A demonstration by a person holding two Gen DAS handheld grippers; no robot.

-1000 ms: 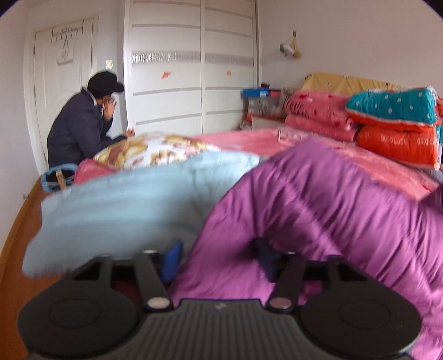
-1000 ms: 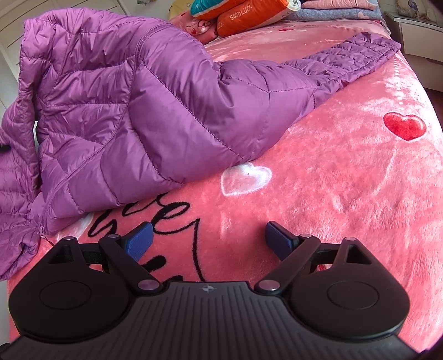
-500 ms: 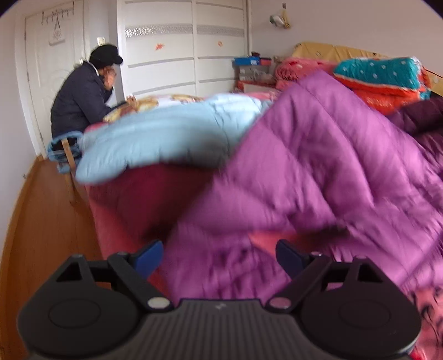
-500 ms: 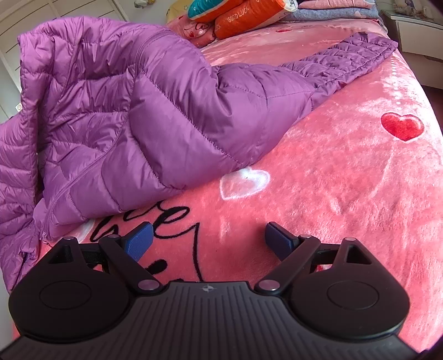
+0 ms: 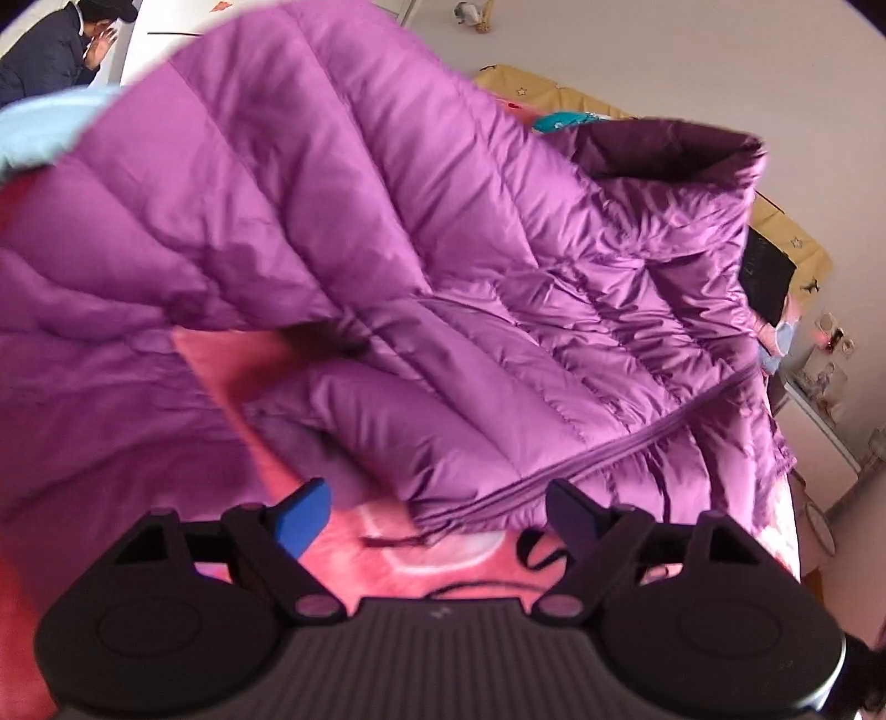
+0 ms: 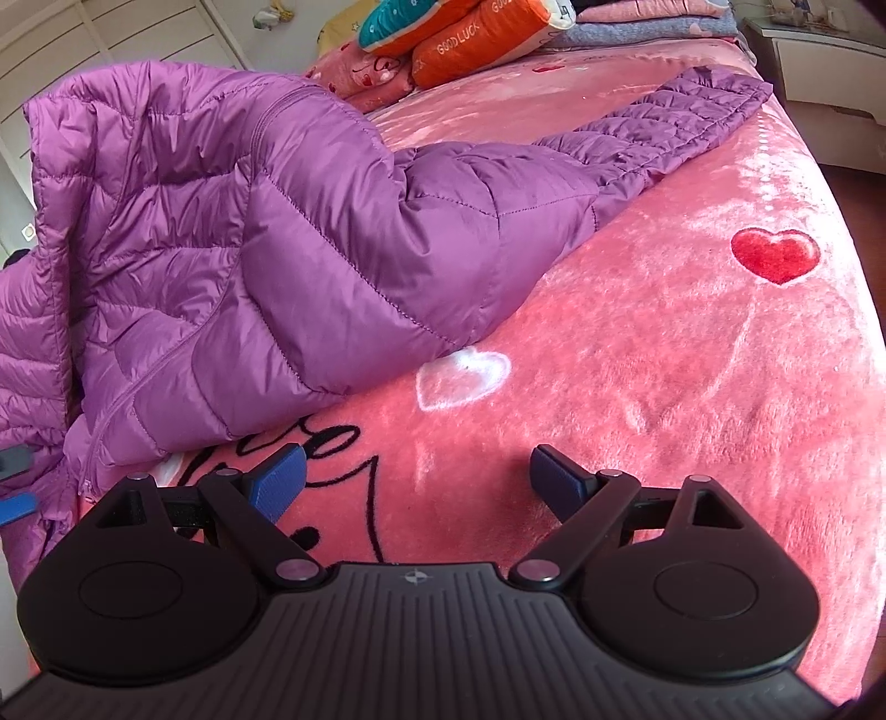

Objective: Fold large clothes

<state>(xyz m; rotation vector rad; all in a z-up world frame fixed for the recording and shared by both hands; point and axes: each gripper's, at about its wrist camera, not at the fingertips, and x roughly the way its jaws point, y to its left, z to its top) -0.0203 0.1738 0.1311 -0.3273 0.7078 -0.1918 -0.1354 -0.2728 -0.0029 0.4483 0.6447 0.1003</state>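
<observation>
A purple quilted down jacket (image 5: 443, 277) lies bunched on the pink heart-print blanket (image 5: 443, 570). Its zipper edge and hem run just in front of my left gripper (image 5: 437, 512). That gripper's jaws are wide and closing, with the hem corner between the blue pads but not pressed. In the right wrist view the jacket (image 6: 277, 249) is heaped at the left. One sleeve (image 6: 664, 127) stretches toward the far right of the bed. My right gripper (image 6: 415, 476) hovers open over bare blanket (image 6: 664, 360), nothing between its fingers.
Orange (image 6: 476, 44) and teal (image 6: 398, 16) pillows are stacked at the head of the bed. A light blue quilt (image 5: 39, 127) lies at the far left, and a person (image 5: 50, 44) sits beyond it. A white nightstand (image 6: 830, 83) stands past the bed's right edge.
My left gripper's jaws widened off the purple fabric, and it swung down and right toward the jacket's hem. The raised jacket sank lower on the bed. The right gripper stayed put.
</observation>
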